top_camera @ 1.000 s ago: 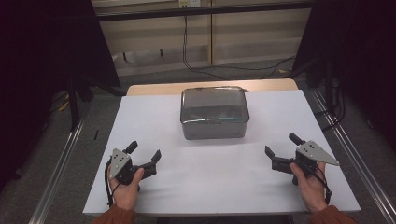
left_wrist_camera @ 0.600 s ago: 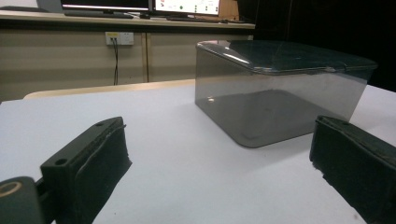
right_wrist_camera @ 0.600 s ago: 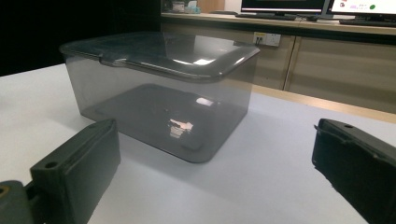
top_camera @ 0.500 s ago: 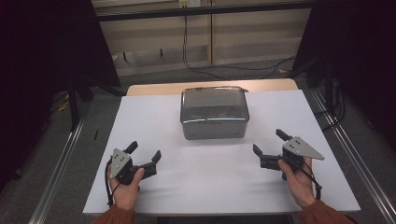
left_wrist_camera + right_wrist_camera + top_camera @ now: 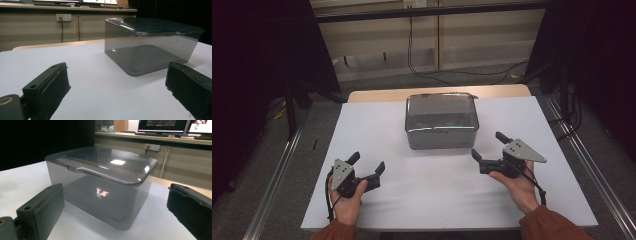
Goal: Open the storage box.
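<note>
a smoky translucent box with its lid on sits toward the far middle of the white table, its long axis running left to right across the table (the lid's small tab faces the near side). the right gripper hovers near the box's near right corner, jaws spread wide and empty. the left gripper rests well apart at the near left, jaws likewise parted, holding nothing.
</note>
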The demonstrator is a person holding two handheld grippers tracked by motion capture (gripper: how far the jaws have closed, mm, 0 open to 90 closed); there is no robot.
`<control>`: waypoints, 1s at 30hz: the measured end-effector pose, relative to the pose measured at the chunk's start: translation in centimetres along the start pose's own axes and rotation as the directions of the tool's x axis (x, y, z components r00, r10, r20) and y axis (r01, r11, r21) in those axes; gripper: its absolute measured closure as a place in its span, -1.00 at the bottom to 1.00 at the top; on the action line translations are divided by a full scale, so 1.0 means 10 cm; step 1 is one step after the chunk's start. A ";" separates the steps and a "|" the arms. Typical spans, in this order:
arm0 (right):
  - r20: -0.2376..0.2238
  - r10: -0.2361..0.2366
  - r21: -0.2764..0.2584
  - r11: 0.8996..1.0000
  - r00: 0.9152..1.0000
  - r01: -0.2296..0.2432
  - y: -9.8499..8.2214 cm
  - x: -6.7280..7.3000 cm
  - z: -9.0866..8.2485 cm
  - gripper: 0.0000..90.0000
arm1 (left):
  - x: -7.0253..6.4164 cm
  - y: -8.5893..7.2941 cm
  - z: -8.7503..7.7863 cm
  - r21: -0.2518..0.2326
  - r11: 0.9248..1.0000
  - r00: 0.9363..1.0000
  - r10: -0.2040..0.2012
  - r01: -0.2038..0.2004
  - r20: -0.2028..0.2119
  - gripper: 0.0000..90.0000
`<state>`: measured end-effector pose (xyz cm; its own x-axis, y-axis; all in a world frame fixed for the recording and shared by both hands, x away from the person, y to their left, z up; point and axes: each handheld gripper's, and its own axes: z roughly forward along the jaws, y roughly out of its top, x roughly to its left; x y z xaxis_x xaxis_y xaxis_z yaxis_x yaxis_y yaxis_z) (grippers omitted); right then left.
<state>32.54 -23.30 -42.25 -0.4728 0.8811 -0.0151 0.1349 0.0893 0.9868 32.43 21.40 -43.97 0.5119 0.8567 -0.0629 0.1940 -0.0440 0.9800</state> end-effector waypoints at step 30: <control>-0.055 -0.234 -0.023 0.972 0.971 0.233 0.32 0.24 0.47 -0.87 | 0.01 0.00 0.01 0.003 1.000 1.000 -0.002 0.002 -0.004 -0.90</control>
<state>35.98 -18.74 -39.85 -0.5387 0.8085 -0.2369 0.0012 0.2819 0.9594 32.58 21.42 -43.95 0.5078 0.8591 -0.0642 0.1973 -0.0435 0.9794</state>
